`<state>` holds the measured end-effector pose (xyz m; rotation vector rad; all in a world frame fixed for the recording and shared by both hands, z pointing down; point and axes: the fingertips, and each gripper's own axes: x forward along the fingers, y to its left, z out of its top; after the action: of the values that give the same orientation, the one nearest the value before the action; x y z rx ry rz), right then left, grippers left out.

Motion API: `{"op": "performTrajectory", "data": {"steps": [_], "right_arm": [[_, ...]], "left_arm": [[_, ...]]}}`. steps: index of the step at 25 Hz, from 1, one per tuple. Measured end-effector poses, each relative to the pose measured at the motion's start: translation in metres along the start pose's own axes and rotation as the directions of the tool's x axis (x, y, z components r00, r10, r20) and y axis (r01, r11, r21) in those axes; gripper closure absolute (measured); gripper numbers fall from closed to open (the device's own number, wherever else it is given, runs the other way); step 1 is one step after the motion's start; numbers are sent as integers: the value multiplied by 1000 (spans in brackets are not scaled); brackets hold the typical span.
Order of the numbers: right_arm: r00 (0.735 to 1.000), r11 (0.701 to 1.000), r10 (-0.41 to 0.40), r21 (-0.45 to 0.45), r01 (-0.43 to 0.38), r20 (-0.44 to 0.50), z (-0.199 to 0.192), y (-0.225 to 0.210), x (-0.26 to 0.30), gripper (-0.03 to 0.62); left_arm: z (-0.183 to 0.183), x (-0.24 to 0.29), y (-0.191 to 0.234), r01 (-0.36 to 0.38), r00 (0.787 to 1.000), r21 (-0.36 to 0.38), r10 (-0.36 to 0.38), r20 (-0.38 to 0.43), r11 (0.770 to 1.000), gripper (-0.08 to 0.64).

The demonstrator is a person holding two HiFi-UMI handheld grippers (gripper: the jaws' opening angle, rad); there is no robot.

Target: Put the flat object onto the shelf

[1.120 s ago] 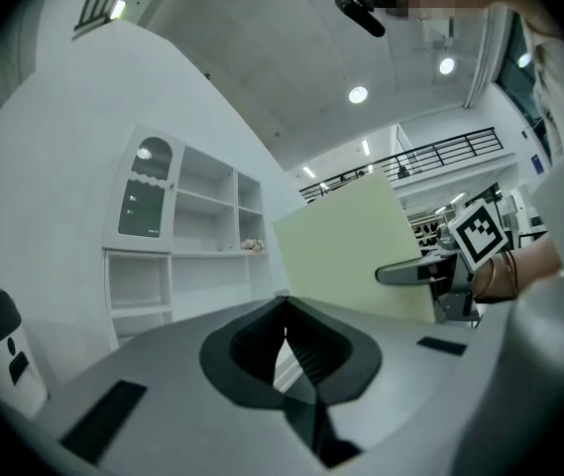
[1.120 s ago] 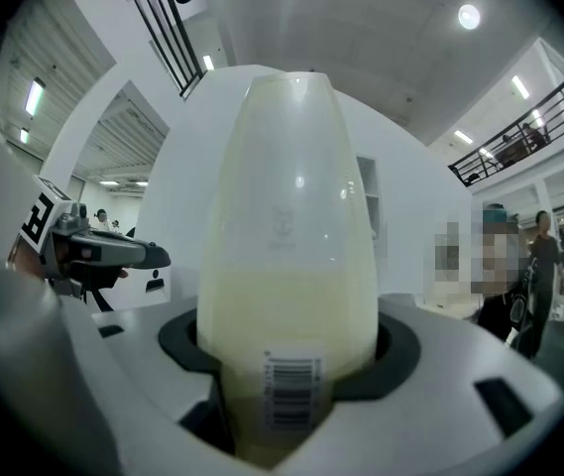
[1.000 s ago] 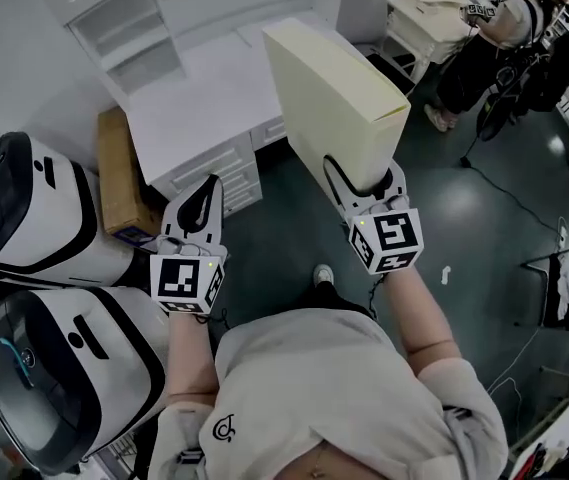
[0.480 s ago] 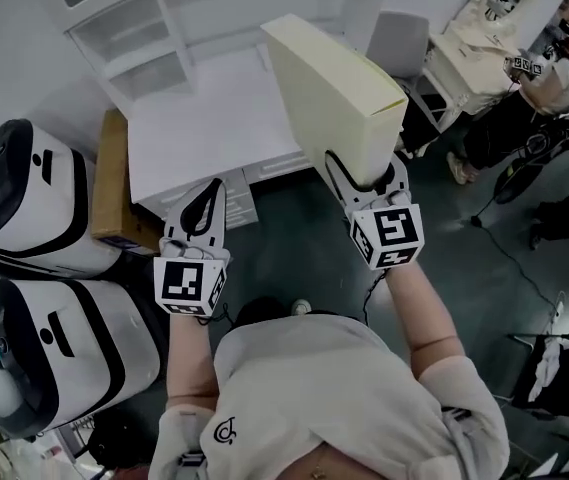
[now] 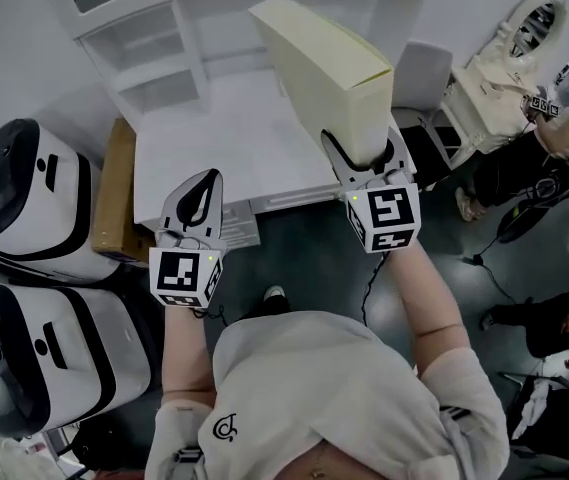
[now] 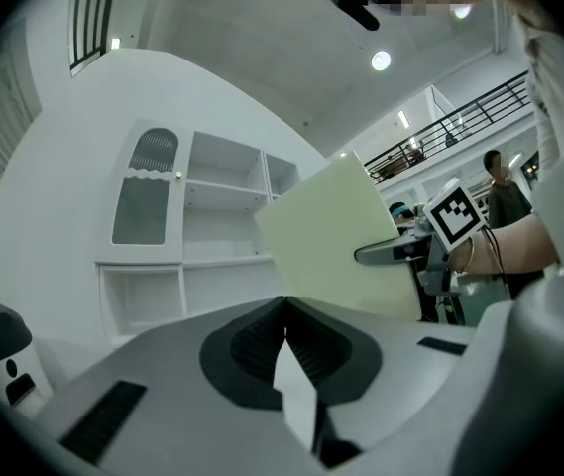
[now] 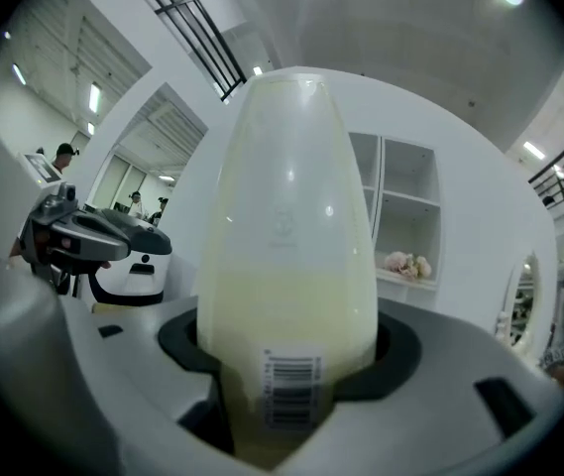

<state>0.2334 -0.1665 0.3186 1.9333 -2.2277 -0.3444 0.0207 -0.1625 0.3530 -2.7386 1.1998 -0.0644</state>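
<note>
While the left gripper (image 5: 201, 190) is closed empty, the right gripper (image 5: 362, 160) clamps the barcoded flat object (image 5: 319, 68).

Nothing legible (barcode (image 7: 289, 393) on flat object (image 7: 286, 266))

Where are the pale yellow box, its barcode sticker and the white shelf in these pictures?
pale yellow box (image 5: 311, 88), head view, its broad side face.
barcode sticker (image 7: 289, 390), right gripper view, the sticker's middle.
white shelf (image 5: 149, 66), head view, a board between two compartments.
</note>
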Motion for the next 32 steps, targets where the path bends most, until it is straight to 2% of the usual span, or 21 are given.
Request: {"op": "performTrajectory", "data": {"steps": [5,8,11,16,22,27,30,32], "right_arm": [[1000,985,-8,-170,8,2,40,-18,62,308],[999,947,-25,-320,15,-25,60,-28,100,308],[998,883,-53,-468,27,-41,82,-37,137,308],[994,753,-98,-657,41,-51,109,-47,192,307],[986,596,-152,-802,37,-67,121,-57,248,305],[985,458,-159,-889,7,-74,123,-53,286,307],[985,402,-146,-915,-26,-92,119,-48,308,305],[985,393,-126,-917,-60,-118,115,-46,321,302]], "left_arm": [[14,34,35,-17,999,1,17,34,1000,546],[16,49,53,-24,999,2,24,38,1000,547],[19,62,69,-22,999,14,21,45,1000,546],[19,78,91,-23,998,35,21,51,999,546],[10,87,108,-22,999,44,20,36,999,546],[-6,86,121,-59,998,31,59,-2,998,546],[-11,86,127,-88,996,25,88,-11,996,546],[-9,88,127,-92,996,27,92,2,995,546]]}}
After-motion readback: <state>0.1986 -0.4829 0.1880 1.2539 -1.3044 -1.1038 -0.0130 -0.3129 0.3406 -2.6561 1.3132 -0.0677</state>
